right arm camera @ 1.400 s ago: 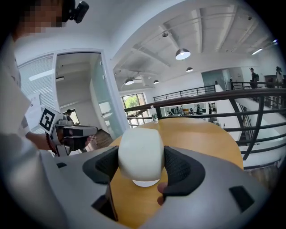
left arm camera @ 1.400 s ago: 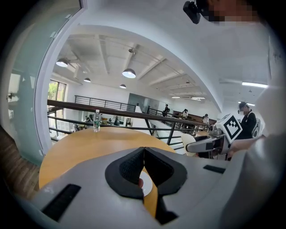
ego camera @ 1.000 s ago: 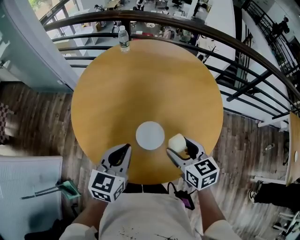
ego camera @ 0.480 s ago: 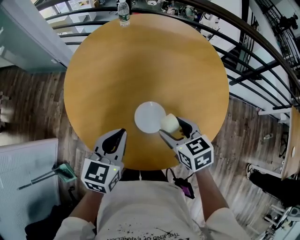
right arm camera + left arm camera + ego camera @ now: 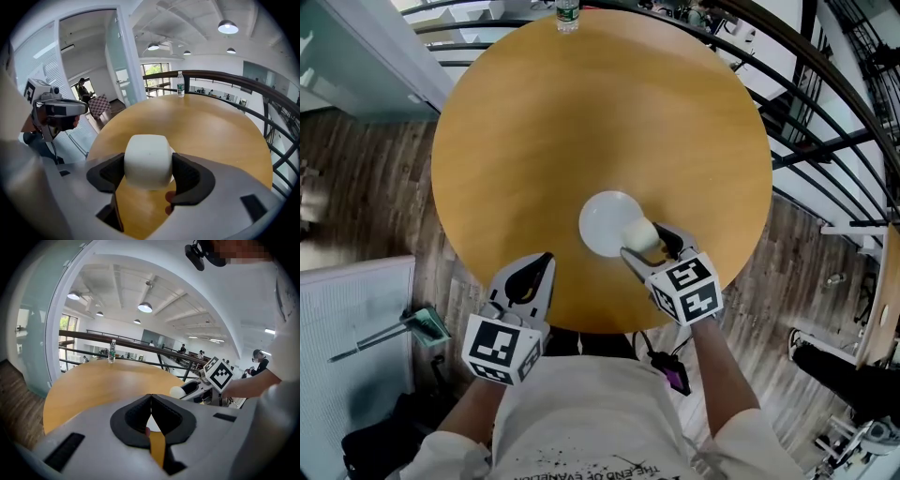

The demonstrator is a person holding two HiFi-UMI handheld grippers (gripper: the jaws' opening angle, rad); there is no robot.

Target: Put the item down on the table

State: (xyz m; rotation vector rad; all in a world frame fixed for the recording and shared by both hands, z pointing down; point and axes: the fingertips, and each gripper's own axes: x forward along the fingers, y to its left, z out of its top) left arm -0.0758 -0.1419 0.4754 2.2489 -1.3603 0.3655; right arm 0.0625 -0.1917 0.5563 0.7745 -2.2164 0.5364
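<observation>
Over the worktop (image 5: 581, 122), at the edge of a white disc (image 5: 598, 217), we hold the white item (image 5: 148, 160) clamped in the right hand-held gripper (image 5: 642, 240), the left hand-held gripper (image 5: 544, 262) closed and empty; next, we judge: lower, then release.

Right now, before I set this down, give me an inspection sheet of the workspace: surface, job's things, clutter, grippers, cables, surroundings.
Surface: round wooden table, with a white disc lying towards the person's side.
Job's things: white item, seemingly held above the table, at the disc's near right edge in the head view.
Clutter: water bottle upright at the far edge.
Grippers: left gripper shut, empty; right gripper shut on the white item.
Cables: black cable hanging below the right gripper.
Surroundings: black railing beyond the table; wooden floor; green-ended tool on the floor at left.
</observation>
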